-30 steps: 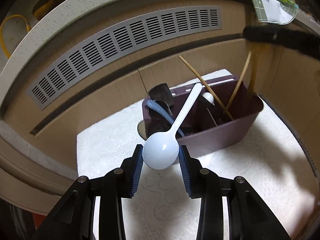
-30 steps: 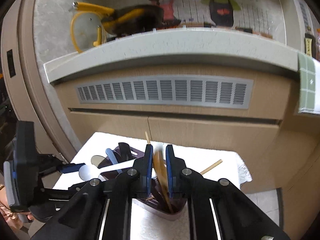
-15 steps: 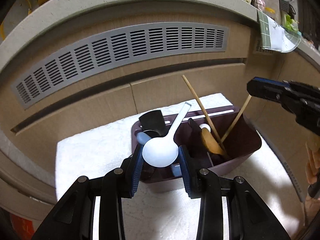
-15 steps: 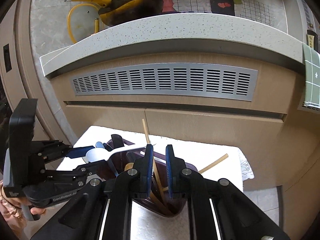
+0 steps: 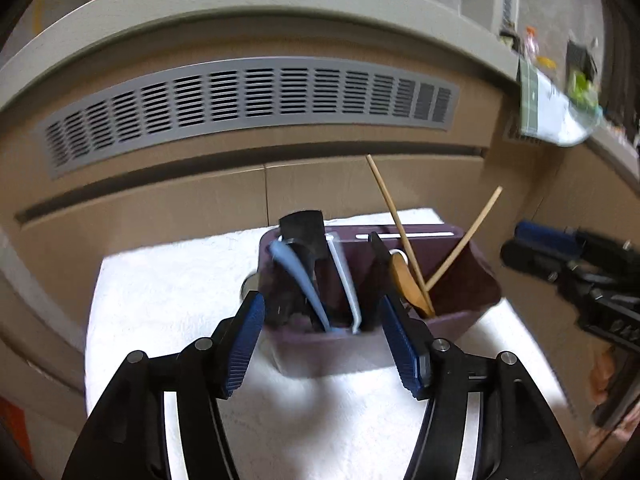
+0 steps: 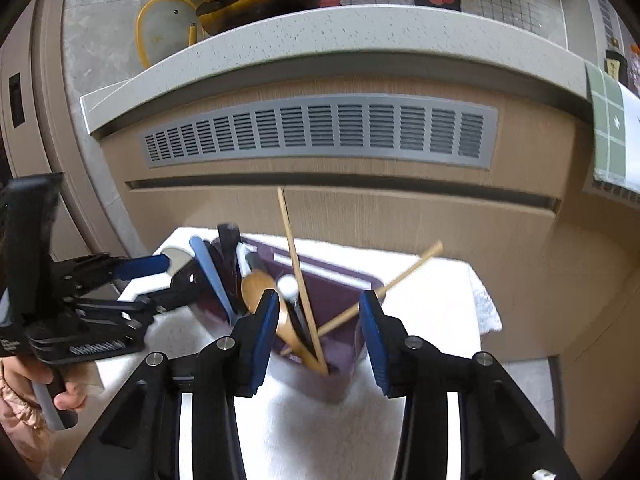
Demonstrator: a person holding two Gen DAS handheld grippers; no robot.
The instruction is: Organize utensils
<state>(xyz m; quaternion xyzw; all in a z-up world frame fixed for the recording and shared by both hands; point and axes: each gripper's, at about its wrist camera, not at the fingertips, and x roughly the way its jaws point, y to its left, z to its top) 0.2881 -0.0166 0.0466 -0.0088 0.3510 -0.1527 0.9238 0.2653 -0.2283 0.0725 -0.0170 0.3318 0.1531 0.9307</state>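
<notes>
Utensils stand sorted in a dark purple caddy resting on a white towel that covers the bench. Left compartment: a white spoon leaning bowl-down, a pale blue utensil and a black spatula. Right compartment: a wooden spoon and two chopsticks, one upright chopstick and one slanted chopstick tilting toward the right rim; the two cross near the compartment floor. Left gripper, seen from its own camera, hovers just in front of the caddy's near wall; its jaws have just been opening and stand spread, nothing pinched between the blue pads, the white spoon now free inside the caddy. Right gripper, seen from its own camera, hangs over the right compartment; its jaws have likewise just been opening and stand apart, the upright chopstick and wooden spoon visible in the gap with no pad pressing on them. A hand in a pinkish sleeve grasps the left gripper's handle at the left edge of the right view. Behind the bench, a grey vent grille is set in a wooden cabinet front under a speckled counter.
</notes>
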